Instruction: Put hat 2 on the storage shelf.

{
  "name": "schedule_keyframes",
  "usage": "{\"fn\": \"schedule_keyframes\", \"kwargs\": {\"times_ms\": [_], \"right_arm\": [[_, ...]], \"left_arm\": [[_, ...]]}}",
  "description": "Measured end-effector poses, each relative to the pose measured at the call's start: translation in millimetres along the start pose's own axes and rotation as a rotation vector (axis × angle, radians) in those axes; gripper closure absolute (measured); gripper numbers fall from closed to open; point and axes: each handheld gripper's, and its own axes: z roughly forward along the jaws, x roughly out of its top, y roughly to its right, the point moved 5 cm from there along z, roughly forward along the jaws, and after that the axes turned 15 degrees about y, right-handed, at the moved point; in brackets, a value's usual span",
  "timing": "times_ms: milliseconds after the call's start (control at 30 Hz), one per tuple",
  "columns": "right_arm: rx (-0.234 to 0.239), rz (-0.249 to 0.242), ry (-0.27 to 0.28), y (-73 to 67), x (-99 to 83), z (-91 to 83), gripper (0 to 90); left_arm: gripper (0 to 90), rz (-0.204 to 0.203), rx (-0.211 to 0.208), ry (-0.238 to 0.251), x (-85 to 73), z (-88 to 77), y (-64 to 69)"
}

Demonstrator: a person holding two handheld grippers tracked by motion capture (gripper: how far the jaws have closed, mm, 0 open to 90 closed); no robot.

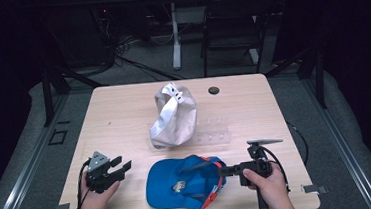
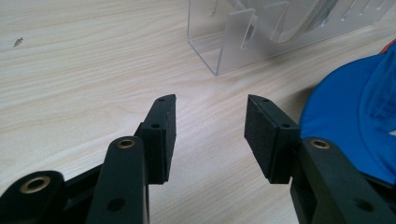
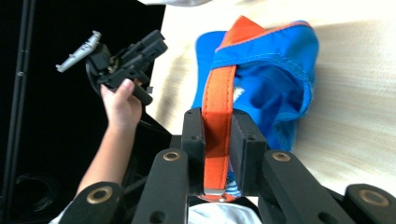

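A blue cap (image 1: pixel 180 184) with an orange back strap (image 3: pixel 218 100) lies near the table's front edge. My right gripper (image 1: pixel 225 170) comes in from the cap's right side; in the right gripper view its jaws (image 3: pixel 217 122) are shut on the orange strap, and the cap's rear is lifted. Left of the cap, my left gripper (image 1: pixel 119 166) stands open with nothing between its fingers (image 2: pixel 210 106), just over the bare wood. A pale grey cap (image 1: pixel 173 116) rests on a clear acrylic stand (image 1: pixel 211 134) mid-table. The blue cap (image 2: pixel 359 112) shows at the right of the left gripper view.
The wooden table (image 1: pixel 119 114) carries a small black round disc (image 1: pixel 214 90) near its far edge. A corner of the clear stand (image 2: pixel 233 42) lies ahead of the left jaws. A black chair (image 1: pixel 232 25) and a table leg stand beyond the far edge.
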Motion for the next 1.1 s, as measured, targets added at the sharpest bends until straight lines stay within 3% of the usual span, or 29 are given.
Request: {"fn": "schedule_keyframes", "kwargs": {"times_ms": [167, 367, 600, 1100], "right_arm": [[0.041, 0.052, 0.011, -10.6, 15.2, -9.6, 77.5], [0.126, 0.127, 0.031, -31.0, 32.0, -13.4, 77.6], [0.212, 0.181, 0.029, -50.0, 49.0, -13.5, 77.6], [0.271, 0.223, 0.040, -80.3, 74.3, -23.0, 77.7]], "left_arm": [[54.0, -0.007, 0.003, -0.006, -1.9, -0.3, -2.5], [54.0, -0.011, 0.008, -0.014, -4.2, -0.6, -3.5], [54.0, -0.009, 0.014, -0.008, -3.3, -2.8, -4.6], [53.9, -0.007, 0.015, -0.009, -3.4, -3.0, -5.0]]}}
